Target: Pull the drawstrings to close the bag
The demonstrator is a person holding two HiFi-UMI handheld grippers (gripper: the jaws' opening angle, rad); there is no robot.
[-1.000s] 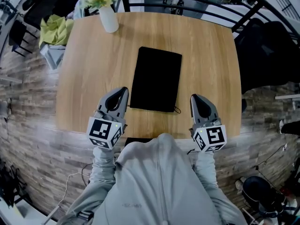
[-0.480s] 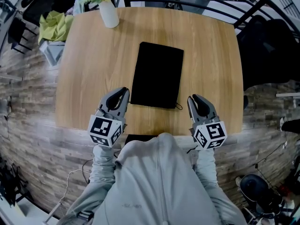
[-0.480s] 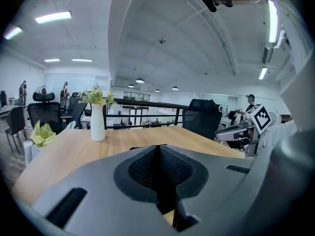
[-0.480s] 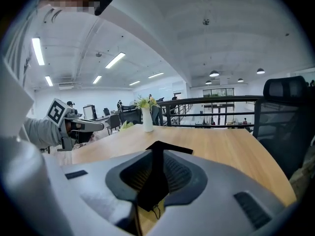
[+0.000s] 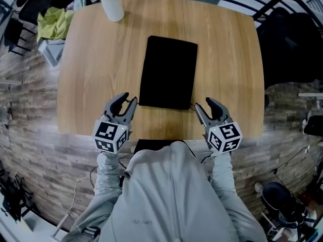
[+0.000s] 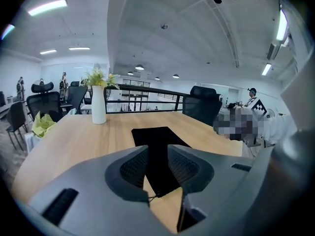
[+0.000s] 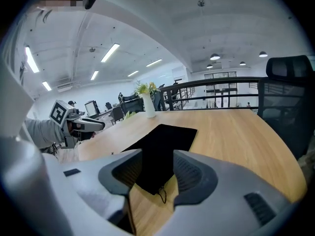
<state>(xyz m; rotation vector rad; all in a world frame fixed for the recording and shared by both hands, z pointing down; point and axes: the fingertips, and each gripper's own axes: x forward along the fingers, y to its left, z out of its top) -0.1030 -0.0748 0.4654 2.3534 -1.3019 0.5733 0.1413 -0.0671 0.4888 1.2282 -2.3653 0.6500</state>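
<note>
Head view alone: whole black bag (image 5: 168, 72)

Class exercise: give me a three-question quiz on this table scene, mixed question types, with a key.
1. True or false: the black bag lies flat on the table.
2. What stands at the table's far left corner? A) vase B) mug C) lamp
3. Fill in: the jaws of the left gripper and right gripper stand ____.
Key: 1 true; 2 A; 3 apart, having just been opening, nothing held between them.
</note>
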